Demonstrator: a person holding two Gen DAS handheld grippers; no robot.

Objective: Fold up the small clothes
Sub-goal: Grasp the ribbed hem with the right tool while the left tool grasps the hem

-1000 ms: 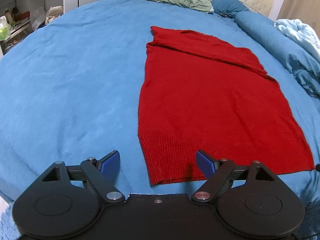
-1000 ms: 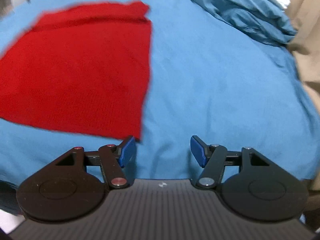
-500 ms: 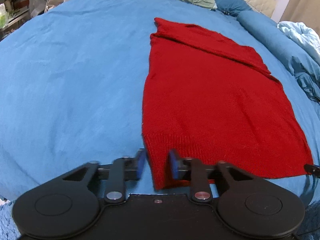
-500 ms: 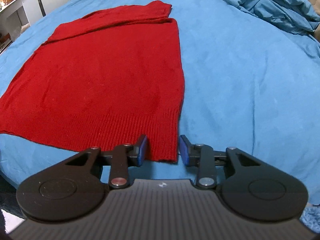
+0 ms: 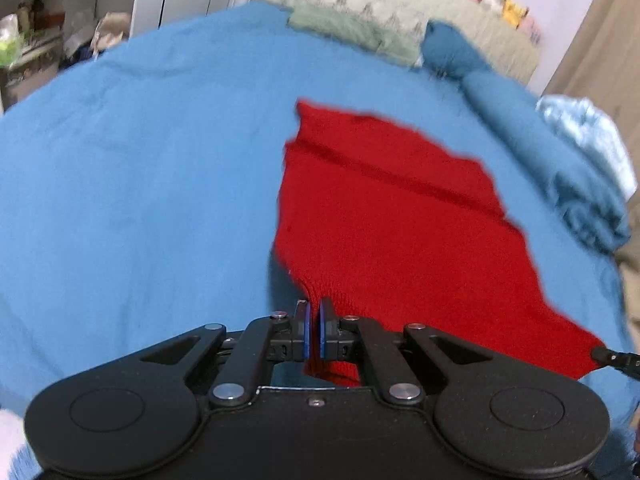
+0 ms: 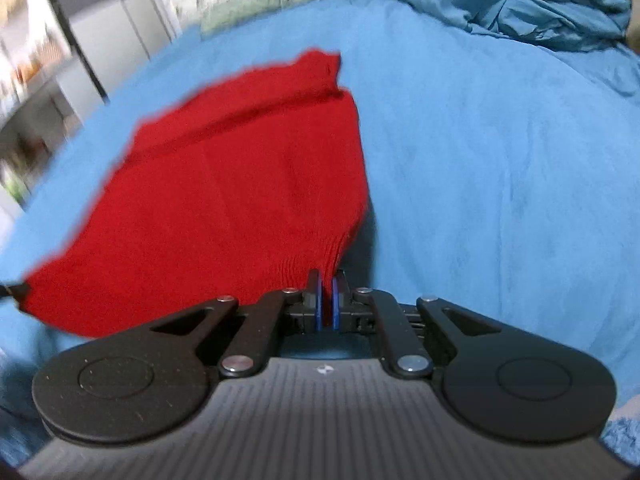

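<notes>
Blue bedsheet under red sweater, left gripper and right gripper each clamped on its hem.

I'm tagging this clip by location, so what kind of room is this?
Most likely a bedroom: a blue bedsheet covers a bed, pillows lie at its head, and a bunched duvet sits beside the red sweater.

right claw pinching red sweater hem, blue bedsheet
</notes>
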